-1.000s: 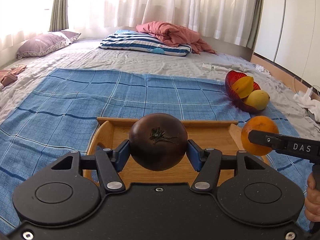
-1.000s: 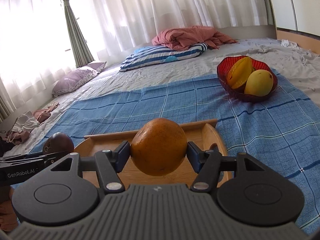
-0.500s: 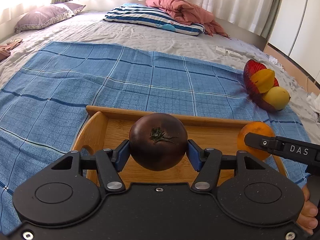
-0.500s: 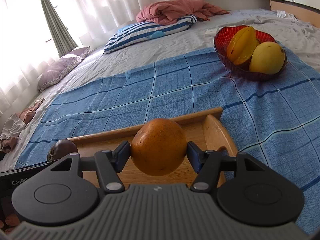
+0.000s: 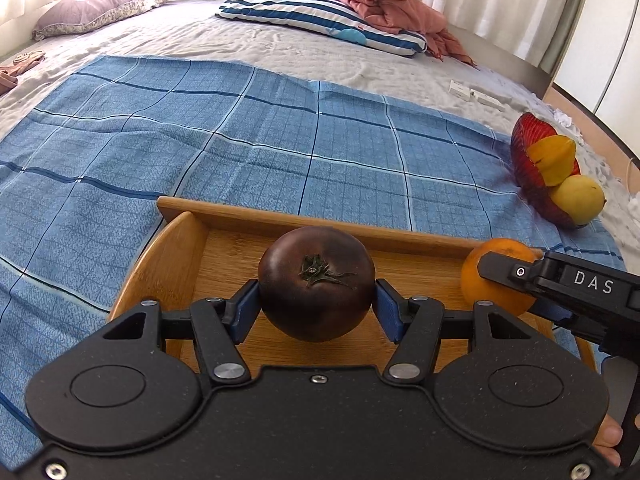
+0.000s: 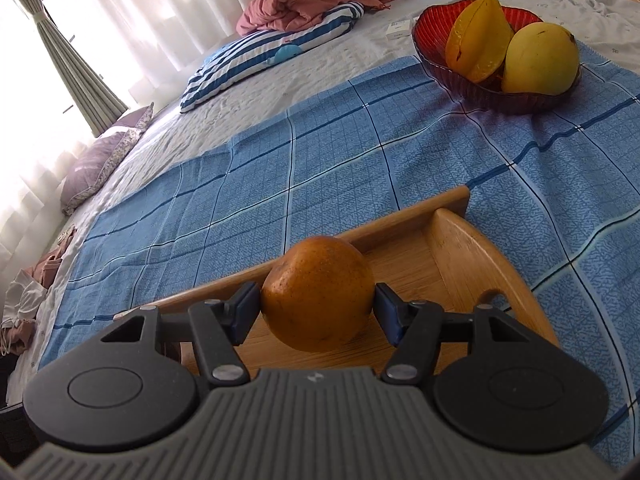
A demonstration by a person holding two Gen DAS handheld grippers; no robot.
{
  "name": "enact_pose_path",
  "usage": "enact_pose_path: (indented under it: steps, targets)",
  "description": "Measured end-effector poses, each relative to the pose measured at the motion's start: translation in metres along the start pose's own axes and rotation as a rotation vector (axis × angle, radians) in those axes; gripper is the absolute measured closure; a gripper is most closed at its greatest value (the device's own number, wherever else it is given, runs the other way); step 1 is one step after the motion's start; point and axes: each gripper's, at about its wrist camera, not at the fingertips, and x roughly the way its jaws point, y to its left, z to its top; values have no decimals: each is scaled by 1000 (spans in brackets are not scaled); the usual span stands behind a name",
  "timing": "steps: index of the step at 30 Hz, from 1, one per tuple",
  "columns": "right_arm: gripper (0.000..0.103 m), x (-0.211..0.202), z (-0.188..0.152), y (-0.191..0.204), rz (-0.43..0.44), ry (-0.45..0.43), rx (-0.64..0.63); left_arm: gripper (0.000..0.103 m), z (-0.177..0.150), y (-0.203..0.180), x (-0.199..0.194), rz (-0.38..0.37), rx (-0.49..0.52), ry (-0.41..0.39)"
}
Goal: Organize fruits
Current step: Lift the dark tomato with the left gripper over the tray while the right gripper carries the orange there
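Observation:
My left gripper (image 5: 317, 306) is shut on a dark purple tomato (image 5: 316, 280) and holds it low over the left half of a wooden tray (image 5: 184, 256). My right gripper (image 6: 318, 306) is shut on an orange (image 6: 318, 292) over the tray's right end (image 6: 472, 252). In the left wrist view the orange (image 5: 496, 276) and the right gripper's black finger show at the right. A red glass bowl (image 6: 500, 96) holds a starfruit (image 6: 476, 44) and a yellow mango (image 6: 540, 60).
The tray lies on a blue checked cloth (image 5: 280, 144) spread over a grey bed. A striped pillow (image 5: 320, 20), a pink blanket (image 5: 384, 4) and a purple pillow (image 5: 96, 12) lie at the far end. The bowl (image 5: 528, 160) stands to the tray's right.
Both grippers have come down and tilted toward the tray with their fruits still held. The tray now looks closer and larger in both views.

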Motion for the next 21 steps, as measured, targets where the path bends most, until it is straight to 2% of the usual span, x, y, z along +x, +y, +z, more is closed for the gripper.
enact_pose_path:
  steps: [5, 16, 21]
  targets:
    - [39, 6, -1, -3, 31, -18, 32, 45, 1, 1, 8, 11, -2, -3]
    - [38, 13, -1, -3, 50, -42, 14, 45, 5, 2, 19, 12, -15, -17]
    - [38, 14, 0, -7, 63, -44, 24, 45, 2, 4, 22, -9, 1, -58]
